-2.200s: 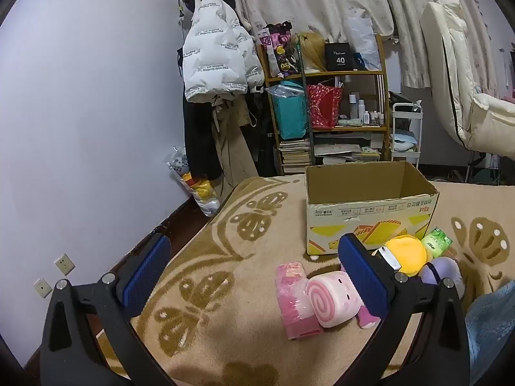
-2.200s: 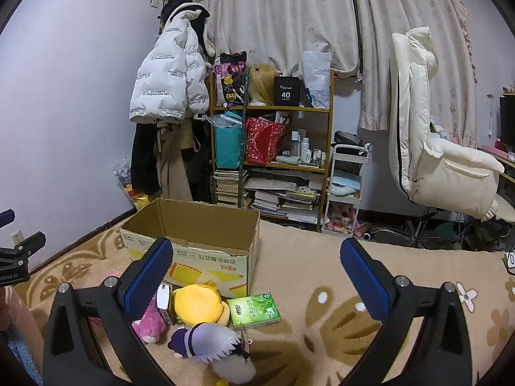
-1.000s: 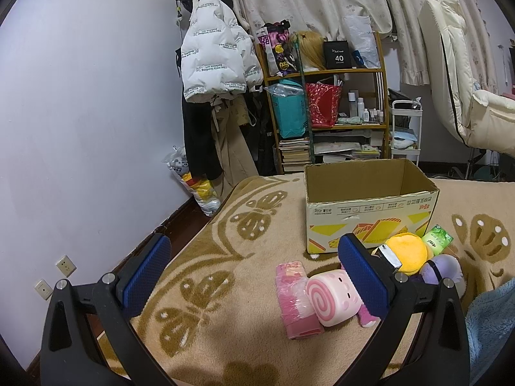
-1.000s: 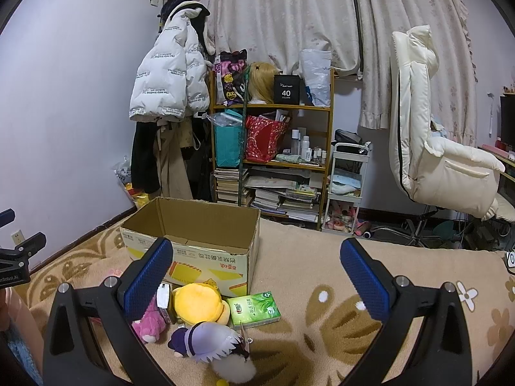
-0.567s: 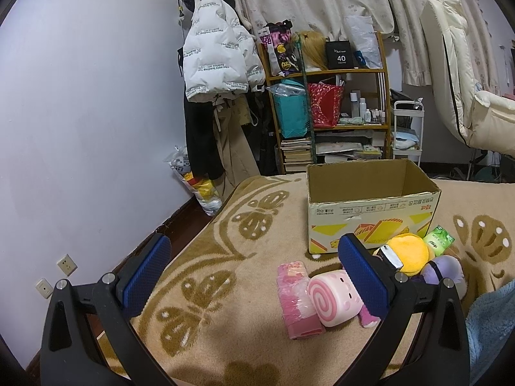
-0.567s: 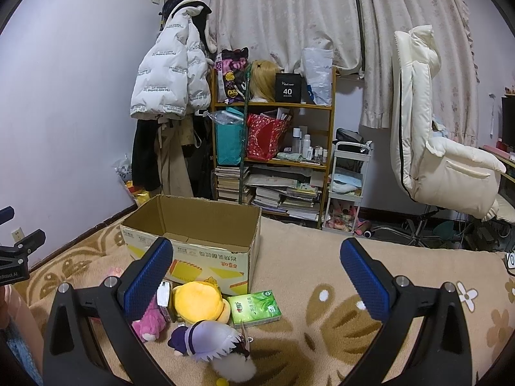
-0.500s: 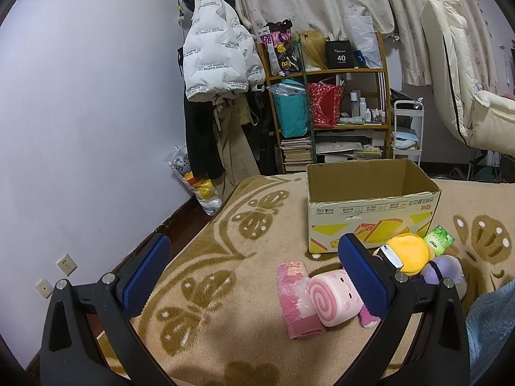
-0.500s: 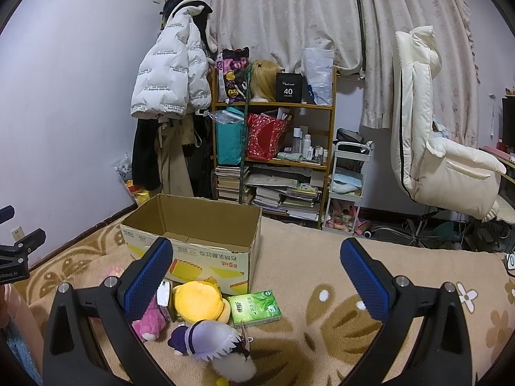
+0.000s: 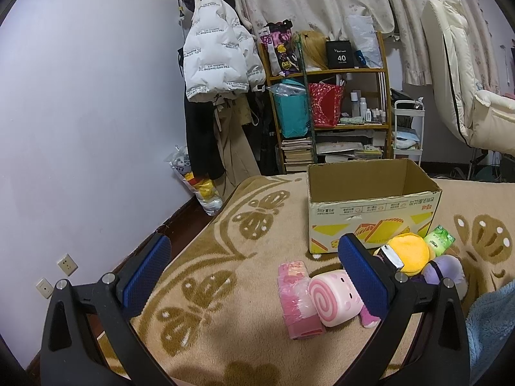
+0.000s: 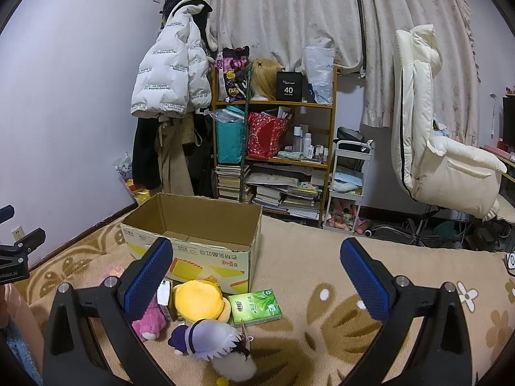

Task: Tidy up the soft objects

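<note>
An open cardboard box (image 9: 373, 212) (image 10: 193, 241) stands on the patterned rug. In front of it lie a pink swirl-roll plush (image 9: 333, 300), a pink wrapped pack (image 9: 294, 296), a yellow plush (image 9: 408, 252) (image 10: 198, 300), a purple-and-white plush doll (image 10: 209, 337) (image 9: 445, 268), a magenta plush (image 10: 149, 320) and a green tissue pack (image 10: 256, 307) (image 9: 439, 239). My left gripper (image 9: 254, 273) is open and empty, hovering left of the pile. My right gripper (image 10: 257, 280) is open and empty, above the tissue pack.
A cluttered shelf (image 10: 273, 148) and hanging coats (image 9: 219, 64) stand at the back wall. A cream recliner chair (image 10: 434, 148) is at the right. A small white trolley (image 10: 349, 189) is beside the shelf. A blue fleece (image 9: 492, 331) lies at my left view's lower right.
Almost nothing has moved; both views shift only slightly. Both grippers stay open and empty.
</note>
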Tool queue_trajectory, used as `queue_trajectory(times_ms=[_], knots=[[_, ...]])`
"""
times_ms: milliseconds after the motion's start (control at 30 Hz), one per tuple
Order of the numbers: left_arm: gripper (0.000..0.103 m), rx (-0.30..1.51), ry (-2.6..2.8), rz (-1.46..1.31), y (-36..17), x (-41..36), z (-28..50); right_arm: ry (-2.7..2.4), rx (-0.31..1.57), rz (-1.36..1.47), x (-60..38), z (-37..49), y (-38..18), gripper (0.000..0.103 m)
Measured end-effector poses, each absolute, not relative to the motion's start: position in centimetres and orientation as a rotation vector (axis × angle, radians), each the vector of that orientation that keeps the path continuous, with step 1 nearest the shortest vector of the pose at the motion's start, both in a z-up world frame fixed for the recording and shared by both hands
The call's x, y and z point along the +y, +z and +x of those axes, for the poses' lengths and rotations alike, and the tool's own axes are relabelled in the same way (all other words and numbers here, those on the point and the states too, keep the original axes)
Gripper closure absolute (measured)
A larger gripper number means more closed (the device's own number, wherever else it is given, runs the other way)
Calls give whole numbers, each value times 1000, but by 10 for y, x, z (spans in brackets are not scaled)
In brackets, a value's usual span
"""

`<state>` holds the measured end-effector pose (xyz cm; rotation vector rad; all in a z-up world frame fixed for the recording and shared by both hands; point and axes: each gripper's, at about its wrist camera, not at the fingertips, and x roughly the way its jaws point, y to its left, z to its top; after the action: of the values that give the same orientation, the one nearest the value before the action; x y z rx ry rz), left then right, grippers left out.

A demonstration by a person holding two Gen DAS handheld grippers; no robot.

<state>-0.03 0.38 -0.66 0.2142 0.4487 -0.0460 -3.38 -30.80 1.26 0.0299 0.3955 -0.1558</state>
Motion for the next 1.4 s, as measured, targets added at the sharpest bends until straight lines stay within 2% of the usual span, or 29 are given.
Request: queue_trajectory(times_ms=[1400], knots=[[0, 480, -38, 228, -11, 1, 4, -154, 411, 28, -310, -31, 18, 0]])
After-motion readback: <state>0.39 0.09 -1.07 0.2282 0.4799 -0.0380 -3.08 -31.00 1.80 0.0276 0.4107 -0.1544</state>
